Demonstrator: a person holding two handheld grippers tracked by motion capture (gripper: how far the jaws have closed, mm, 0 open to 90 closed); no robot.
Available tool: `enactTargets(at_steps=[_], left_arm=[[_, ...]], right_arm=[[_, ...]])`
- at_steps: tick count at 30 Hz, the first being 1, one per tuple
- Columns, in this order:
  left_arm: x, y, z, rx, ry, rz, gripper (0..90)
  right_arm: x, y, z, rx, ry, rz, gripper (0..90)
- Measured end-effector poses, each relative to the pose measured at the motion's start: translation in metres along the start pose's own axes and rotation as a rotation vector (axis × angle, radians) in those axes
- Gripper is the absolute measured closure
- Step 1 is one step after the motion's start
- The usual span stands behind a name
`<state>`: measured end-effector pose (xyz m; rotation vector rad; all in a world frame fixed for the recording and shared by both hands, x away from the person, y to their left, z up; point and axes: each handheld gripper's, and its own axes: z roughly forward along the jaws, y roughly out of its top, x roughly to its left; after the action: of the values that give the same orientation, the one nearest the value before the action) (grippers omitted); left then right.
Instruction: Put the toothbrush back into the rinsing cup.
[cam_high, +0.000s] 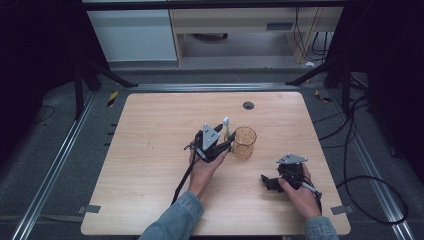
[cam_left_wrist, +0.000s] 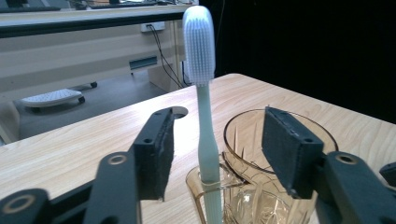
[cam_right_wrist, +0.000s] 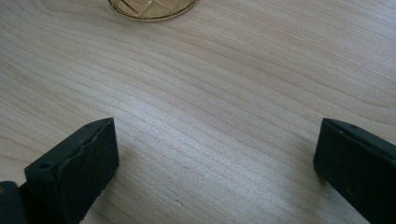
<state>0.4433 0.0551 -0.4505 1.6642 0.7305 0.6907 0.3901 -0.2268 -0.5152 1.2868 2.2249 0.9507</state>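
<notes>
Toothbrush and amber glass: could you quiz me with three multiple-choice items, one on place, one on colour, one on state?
1. Where does the toothbrush stand?
A. flat on the table
B. upright in a small holder beside the amber glass
C. on the floor

2. Its head is:
A. red
B. black
C. white

3. The left claw is:
A. open, pads clear of the handle
B. clamped on the glass
C. shut empty

Answers:
1 B, the handle rises from the holder.
2 C, pale bristles.
3 A, gaps show on both sides.

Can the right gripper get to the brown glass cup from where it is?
Probably yes. The right gripper sits open on bare table, and nothing lies between it and the glass cup. The left gripper works at the cup's far side.
</notes>
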Motion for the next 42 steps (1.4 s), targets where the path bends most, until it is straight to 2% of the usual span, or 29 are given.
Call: enactTargets(at_steps=[6, 12, 19, 20, 27, 29, 34, 38, 40, 42], left_arm=[[0.003, 0.002, -0.005, 0.038, -0.008, 0.002, 29.6], [0.004, 0.004, -0.008, 0.072, -0.021, 0.010, 23.1], [0.002, 0.007, -0.010, 0.117, -0.029, 0.026, 18.3], [0.001, 0.007, -0.010, 0.136, -0.039, 0.038, 17.3], [0.001, 0.007, -0.013, 0.189, -0.039, 0.069, 15.2], [0.001, 0.007, -0.015, 0.206, -0.026, 0.078, 14.9], [0.005, 0.007, -0.019, 0.270, -0.017, 0.066, 12.1], [0.010, 0.004, -0.020, 0.316, -0.010, 0.042, 9.7], [0.012, 0.003, -0.021, 0.328, -0.015, 0.020, 8.4], [0.014, 0.002, -0.023, 0.332, -0.013, 0.019, 7.6]], right_arm=[[0.000, 0.000, 0.000, 0.000, -0.001, 0.000, 0.4], [0.000, 0.000, 0.000, 0.000, 0.000, 0.000, 0.4], [0.000, 0.000, 0.000, 0.000, -0.001, 0.001, 0.4], [0.000, 0.000, 0.000, 0.000, 0.000, -0.001, 0.4], [0.000, 0.000, 0.000, 0.000, 0.000, 0.000, 0.4], [0.000, 0.000, 0.000, 0.000, 0.000, 0.000, 0.4], [0.000, 0.000, 0.000, 0.000, 0.000, 0.000, 0.4], [0.000, 0.000, 0.000, 0.000, 0.000, 0.000, 0.4], [0.000, 0.000, 0.000, 0.000, -0.001, 0.000, 0.4], [0.000, 0.000, 0.000, 0.000, -0.001, 0.000, 0.4]])
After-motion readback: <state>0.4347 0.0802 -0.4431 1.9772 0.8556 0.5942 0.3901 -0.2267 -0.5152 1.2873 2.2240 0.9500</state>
